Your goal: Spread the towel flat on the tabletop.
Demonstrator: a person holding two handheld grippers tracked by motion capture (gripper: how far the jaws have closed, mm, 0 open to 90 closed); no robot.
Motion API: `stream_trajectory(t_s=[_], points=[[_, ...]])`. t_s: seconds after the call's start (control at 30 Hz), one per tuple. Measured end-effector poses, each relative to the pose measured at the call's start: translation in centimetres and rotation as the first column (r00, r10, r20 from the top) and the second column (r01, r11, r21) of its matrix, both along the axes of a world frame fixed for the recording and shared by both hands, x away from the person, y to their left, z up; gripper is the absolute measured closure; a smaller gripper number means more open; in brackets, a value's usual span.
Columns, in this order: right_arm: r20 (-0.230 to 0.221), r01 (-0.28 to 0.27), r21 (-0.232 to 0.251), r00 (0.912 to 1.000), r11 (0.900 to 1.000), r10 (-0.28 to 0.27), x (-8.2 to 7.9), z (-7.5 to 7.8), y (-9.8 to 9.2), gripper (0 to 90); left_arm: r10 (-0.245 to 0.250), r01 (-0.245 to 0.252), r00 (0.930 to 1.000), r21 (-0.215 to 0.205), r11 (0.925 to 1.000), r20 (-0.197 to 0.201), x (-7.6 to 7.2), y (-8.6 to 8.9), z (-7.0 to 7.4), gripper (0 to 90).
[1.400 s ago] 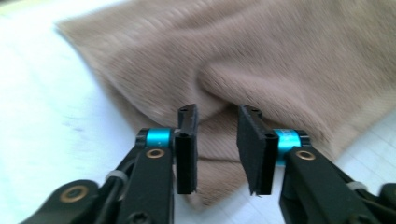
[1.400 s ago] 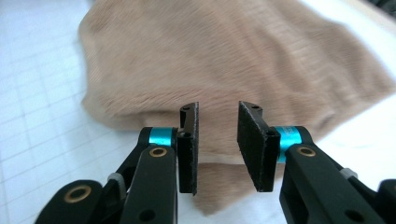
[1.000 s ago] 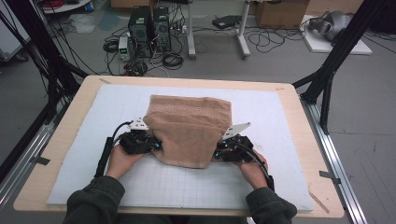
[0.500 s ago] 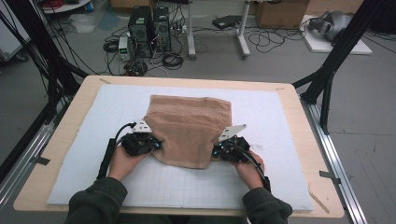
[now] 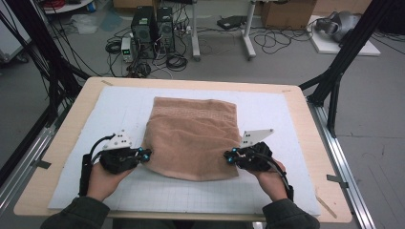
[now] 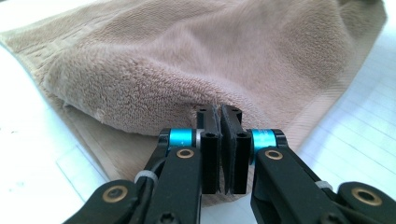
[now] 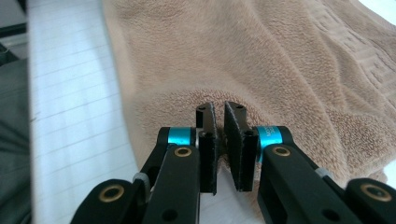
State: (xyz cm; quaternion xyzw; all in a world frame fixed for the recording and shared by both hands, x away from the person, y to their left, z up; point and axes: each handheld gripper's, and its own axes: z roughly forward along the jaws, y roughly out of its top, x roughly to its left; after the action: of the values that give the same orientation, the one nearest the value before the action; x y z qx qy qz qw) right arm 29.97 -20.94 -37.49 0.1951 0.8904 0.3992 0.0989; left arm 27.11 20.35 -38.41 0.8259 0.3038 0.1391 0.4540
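Note:
A brown towel (image 5: 191,138) lies folded on the white gridded mat (image 5: 282,119), its near part raised off the mat. My left gripper (image 5: 144,153) is shut on the towel's near left edge. In the left gripper view the pads (image 6: 223,116) pinch a fold of towel (image 6: 187,60). My right gripper (image 5: 230,156) is shut on the near right edge. In the right gripper view a tuck of towel (image 7: 261,60) sits between the almost closed tips of that gripper (image 7: 219,112). Both grippers point inward at each other across the towel.
The mat covers a wooden table (image 5: 308,124) with metal rails along both sides. Black frame poles (image 5: 341,62) rise at the back corners. Computers (image 5: 153,24) and cables lie on the floor beyond the far edge.
Both jaws have closed on the towel's near side edges. The hands have drawn apart and risen slightly, and the towel's near part has spread wider.

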Motion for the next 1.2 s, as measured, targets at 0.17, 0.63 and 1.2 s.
stream_trajectory(t_s=[0.17, 0.63, 1.2], points=[[-0.018, -0.067, -0.016, 0.9976, 0.998, 0.067, -2.6, -0.1, 0.0, 83.8, -0.034, 0.033, 0.9994, -0.022, 0.9992, -0.007, -3.2, 0.8, 0.2, 86.4], [-0.048, -0.073, -0.038, 0.9963, 0.997, 0.071, -1.8, -0.9, 0.4, 65.8, -0.033, 0.033, 0.9992, 0.019, 0.9993, -0.023, -0.7, 0.5, -2.1, 63.0], [-0.09, -0.03, -0.053, 0.9956, 0.998, 0.025, 0.4, -6.4, 1.8, 77.7, -0.056, 0.066, 0.9965, 0.167, 0.9837, -0.062, 1.8, -2.0, -5.6, 72.9]])
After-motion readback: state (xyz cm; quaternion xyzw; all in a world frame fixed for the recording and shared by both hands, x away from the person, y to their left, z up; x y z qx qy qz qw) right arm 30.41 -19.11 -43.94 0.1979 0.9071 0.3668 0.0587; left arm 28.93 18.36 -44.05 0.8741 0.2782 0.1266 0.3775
